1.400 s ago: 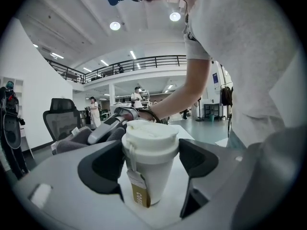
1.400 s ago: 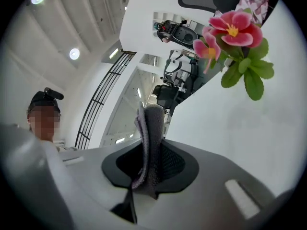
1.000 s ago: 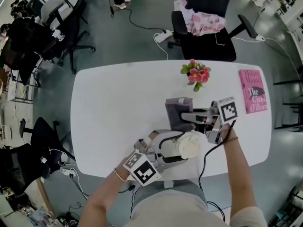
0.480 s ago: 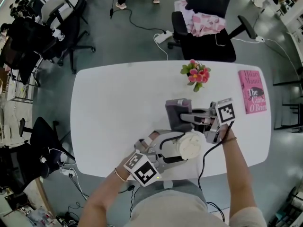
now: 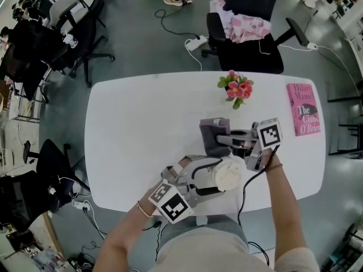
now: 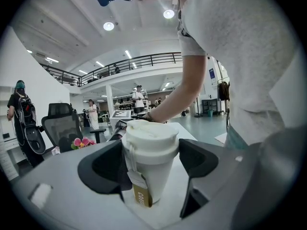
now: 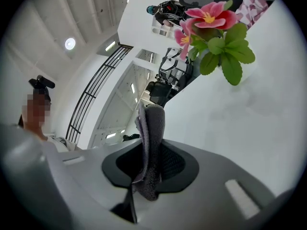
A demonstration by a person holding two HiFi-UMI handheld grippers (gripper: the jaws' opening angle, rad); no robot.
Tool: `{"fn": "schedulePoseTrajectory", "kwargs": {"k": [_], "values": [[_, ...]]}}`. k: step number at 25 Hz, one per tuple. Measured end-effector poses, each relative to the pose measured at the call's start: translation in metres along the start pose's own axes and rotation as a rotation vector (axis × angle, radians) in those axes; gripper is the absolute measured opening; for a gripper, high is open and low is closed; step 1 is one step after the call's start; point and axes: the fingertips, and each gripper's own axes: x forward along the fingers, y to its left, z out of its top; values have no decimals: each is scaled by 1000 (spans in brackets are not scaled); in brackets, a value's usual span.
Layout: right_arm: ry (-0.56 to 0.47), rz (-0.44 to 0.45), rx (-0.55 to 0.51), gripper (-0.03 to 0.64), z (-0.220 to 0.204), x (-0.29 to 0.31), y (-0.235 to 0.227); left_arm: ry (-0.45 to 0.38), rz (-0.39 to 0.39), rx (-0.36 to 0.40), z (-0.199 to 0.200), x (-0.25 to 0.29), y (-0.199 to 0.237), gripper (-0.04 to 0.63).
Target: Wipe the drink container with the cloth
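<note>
A white paper cup with a white lid (image 5: 228,174) stands on the white table (image 5: 136,135) near its front edge. My left gripper (image 5: 213,177) is shut on the cup (image 6: 151,143), one jaw on each side, and a tea-bag tag (image 6: 139,195) hangs down the cup's front. My right gripper (image 5: 224,141) is just beyond the cup and to its right. It is shut on a grey cloth (image 5: 214,135), which stands pinched upright between the jaws (image 7: 149,147). Cloth and cup are close together, and I cannot tell whether they touch.
A small pot of pink flowers (image 5: 236,88) stands at the far side of the table and shows close ahead of the right gripper as flowers (image 7: 216,37). A pink book (image 5: 305,109) lies at the right end. A black chair (image 5: 244,38) with a pink garment stands behind the table.
Both grippers, the cup and the cloth stay almost where they were. A person on the floor beyond the table has walked to the right.
</note>
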Motion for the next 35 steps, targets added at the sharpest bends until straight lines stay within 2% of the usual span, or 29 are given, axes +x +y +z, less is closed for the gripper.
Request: {"fn": "schedulePoseTrajectory", "kwargs": {"k": [8,20,25,35], "values": [[19,-18,-25,71,-3,1,-9,1,-3,10,1,1,-2,374],[49,-132,-49,71,-7,4,-28,4,4,14,-1,1,-3,374],[36,-118,-58,71,-11,8,-32,1,6,17,-1,-1,-5,374],[13,-241,-88,71,-14,11,-51,-3,17,24,-1,-4,-6,374]]}}
